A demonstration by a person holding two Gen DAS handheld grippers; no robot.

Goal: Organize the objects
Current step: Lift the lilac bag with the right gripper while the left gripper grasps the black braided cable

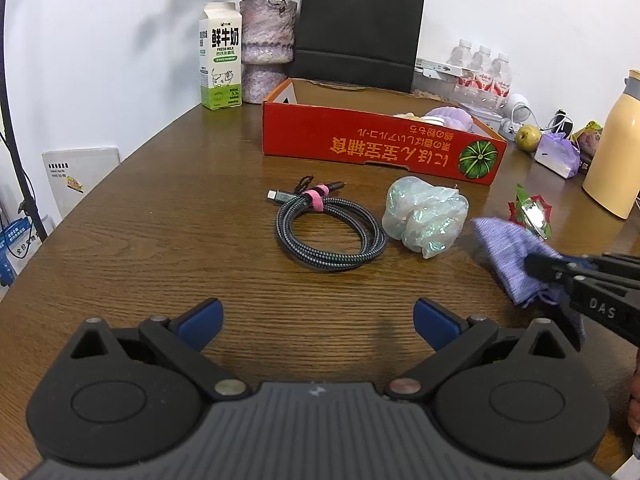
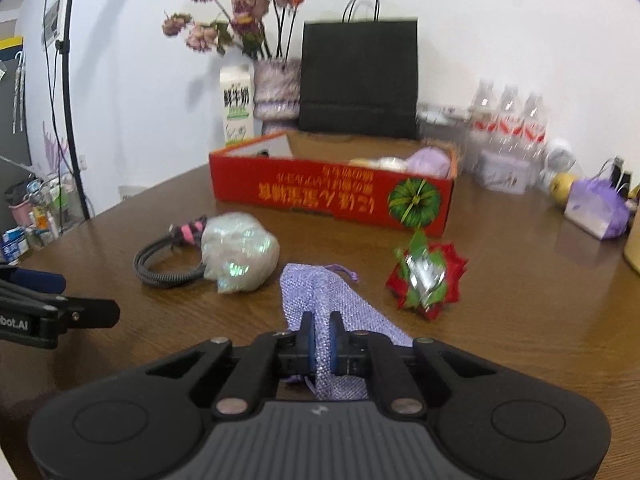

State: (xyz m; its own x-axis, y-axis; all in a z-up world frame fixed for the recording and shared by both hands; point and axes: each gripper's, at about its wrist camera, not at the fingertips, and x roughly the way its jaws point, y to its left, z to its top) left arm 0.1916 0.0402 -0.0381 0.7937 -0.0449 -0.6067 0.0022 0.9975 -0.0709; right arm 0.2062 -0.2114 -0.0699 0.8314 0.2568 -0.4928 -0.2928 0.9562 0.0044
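My right gripper (image 2: 322, 330) is shut on a purple knit pouch (image 2: 316, 292) and holds it just above the brown table (image 2: 520, 320). It also shows in the left wrist view (image 1: 508, 252) with the right gripper (image 1: 538, 266) on it. My left gripper (image 1: 318, 320) is open and empty over the table, short of a coiled grey cable (image 1: 328, 228) with a pink strap. An iridescent wrapped bundle (image 1: 426, 216) lies right of the cable. A red and green foil bow (image 2: 426, 276) lies right of the pouch. An open red cardboard box (image 1: 376, 146) stands behind, holding a few items.
Along the back wall stand a milk carton (image 1: 221, 56), a vase of dried flowers (image 1: 267, 50), a black paper bag (image 1: 358, 28) and water bottles (image 1: 482, 70). At the right are a yellow flask (image 1: 616, 144), a green fruit (image 1: 527, 138) and a purple bag (image 1: 558, 156).
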